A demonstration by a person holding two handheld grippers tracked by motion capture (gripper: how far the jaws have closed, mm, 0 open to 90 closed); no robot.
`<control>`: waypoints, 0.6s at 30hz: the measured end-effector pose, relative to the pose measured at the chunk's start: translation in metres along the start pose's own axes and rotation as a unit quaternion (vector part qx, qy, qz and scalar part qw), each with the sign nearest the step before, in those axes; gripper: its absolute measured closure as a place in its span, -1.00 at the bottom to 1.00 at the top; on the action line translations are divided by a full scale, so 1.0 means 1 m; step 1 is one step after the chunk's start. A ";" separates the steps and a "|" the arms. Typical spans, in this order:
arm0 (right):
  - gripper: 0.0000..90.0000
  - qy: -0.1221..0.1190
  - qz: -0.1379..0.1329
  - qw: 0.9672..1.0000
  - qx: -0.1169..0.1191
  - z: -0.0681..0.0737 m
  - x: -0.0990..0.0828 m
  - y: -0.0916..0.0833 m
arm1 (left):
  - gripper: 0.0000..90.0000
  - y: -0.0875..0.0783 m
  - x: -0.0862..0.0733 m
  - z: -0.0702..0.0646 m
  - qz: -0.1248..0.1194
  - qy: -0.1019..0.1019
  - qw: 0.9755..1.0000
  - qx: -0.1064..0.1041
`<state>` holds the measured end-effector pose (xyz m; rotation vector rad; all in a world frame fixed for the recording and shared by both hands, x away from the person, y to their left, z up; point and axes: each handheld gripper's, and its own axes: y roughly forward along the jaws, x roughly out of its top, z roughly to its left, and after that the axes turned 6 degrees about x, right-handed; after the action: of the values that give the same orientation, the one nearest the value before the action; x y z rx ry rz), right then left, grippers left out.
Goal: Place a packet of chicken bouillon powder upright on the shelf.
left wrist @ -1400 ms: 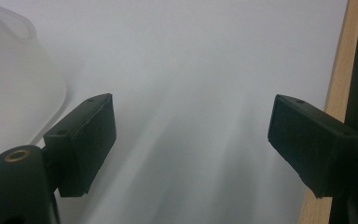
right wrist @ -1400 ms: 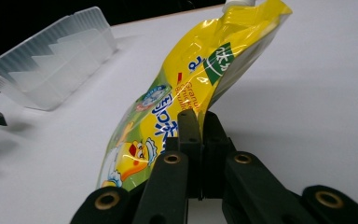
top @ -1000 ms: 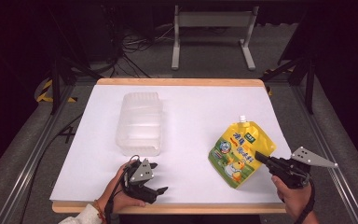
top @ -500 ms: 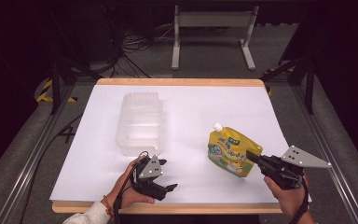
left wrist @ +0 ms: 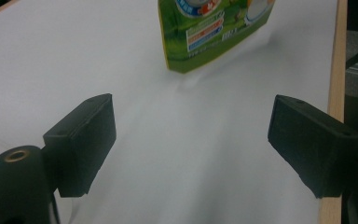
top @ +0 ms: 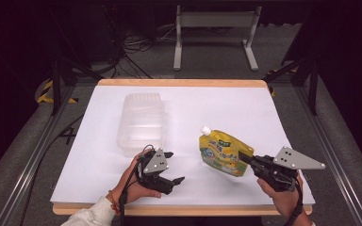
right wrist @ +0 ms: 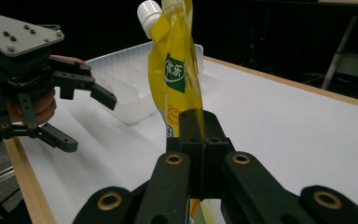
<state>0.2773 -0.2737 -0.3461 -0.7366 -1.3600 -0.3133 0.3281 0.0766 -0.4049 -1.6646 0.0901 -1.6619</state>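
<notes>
Two grippers: both over the near half of the tabletop, one in each of the person's hands.
Change: the yellow pouch, lying out near the right edge a second ago, has been carried leftward toward the middle — and it now hangs tilted, its white cap up in the right gripper view.
Left side change: the left gripper has come a little forward and up, toward the clear plastic tray.
Meaning: I judge the pouch is on its way to the tray, with the drop-in not yet done.
Right gripper: jaws clamped fully together on the pouch's bottom edge — the seam is pinched flat between them.
Left gripper state: jaws wide apart with nothing between them, only bare white tabletop below.
Pouch place: off the surface, right of the tray and well apart from it, in front of the left gripper.
Tray: resting on the tabletop's left half, untouched.
</notes>
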 end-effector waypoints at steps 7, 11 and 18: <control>1.00 -0.010 0.000 1.000 0.021 0.009 0.004 0.010 | -0.65 0.008 0.010 0.001 -0.008 -0.009 1.000 0.006; 1.00 -0.014 0.002 0.999 0.034 0.014 0.006 0.016 | -0.59 0.012 0.014 0.003 -0.012 -0.015 1.000 0.005; 1.00 -0.019 0.005 0.999 0.050 0.020 0.007 0.025 | -0.27 0.014 0.020 0.008 -0.024 -0.011 1.000 0.001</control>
<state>0.2787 -0.2409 -0.3458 -0.6693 -1.3980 -0.2229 0.3447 0.0595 -0.3951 -1.6951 0.0373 -1.6790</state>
